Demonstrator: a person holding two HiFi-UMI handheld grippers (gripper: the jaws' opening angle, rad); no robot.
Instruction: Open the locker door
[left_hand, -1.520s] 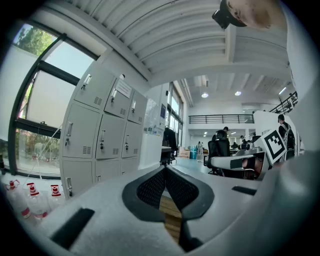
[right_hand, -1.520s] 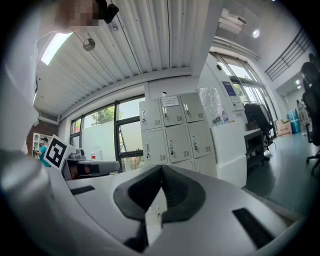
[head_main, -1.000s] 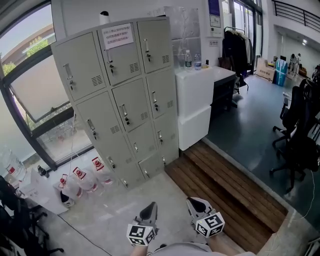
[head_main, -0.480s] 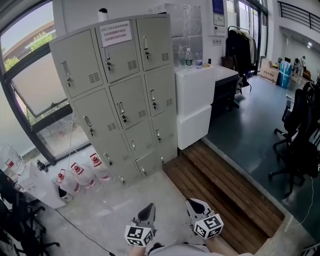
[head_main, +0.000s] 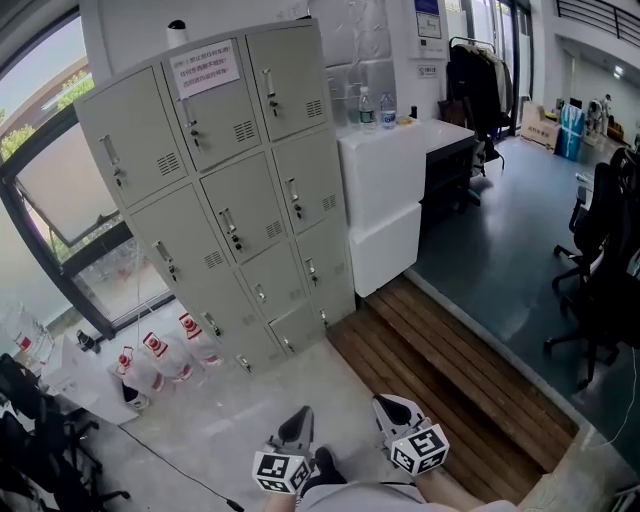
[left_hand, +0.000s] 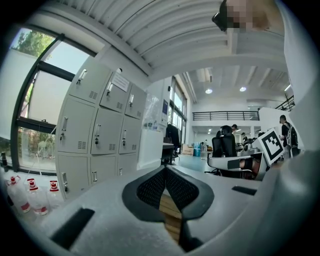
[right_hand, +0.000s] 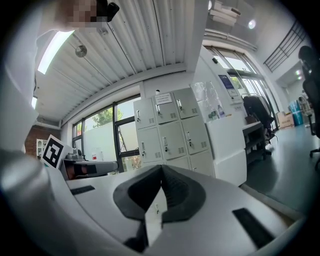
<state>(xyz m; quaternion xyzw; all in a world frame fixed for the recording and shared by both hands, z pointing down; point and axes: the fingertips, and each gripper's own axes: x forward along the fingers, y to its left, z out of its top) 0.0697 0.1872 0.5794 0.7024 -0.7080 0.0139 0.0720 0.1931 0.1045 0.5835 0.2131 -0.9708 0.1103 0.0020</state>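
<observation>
At 6 o'clock, nearest, the left gripper (head_main: 299, 422) and the right gripper (head_main: 397, 408) are side by side. Both have their fingers pressed together, with nothing between them. Water jugs (head_main: 160, 358) stand on the floor (head_main: 250, 415) at 10 o'clock. The locker (head_main: 225, 200) is well apart at 11 o'clock, with all doors closed. A white counter (head_main: 385, 185) is just beside it, at 12 o'clock.

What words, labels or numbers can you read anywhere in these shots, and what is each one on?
Nothing can be quoted; no print reads clearly.
Paper notice on the top middle door of the locker: red print, too small to read.
Blue poster high up, right of the locker: blurred.
Small sign below that poster: too small.
Red-and-white labels on the water jugs: unreadable.
</observation>
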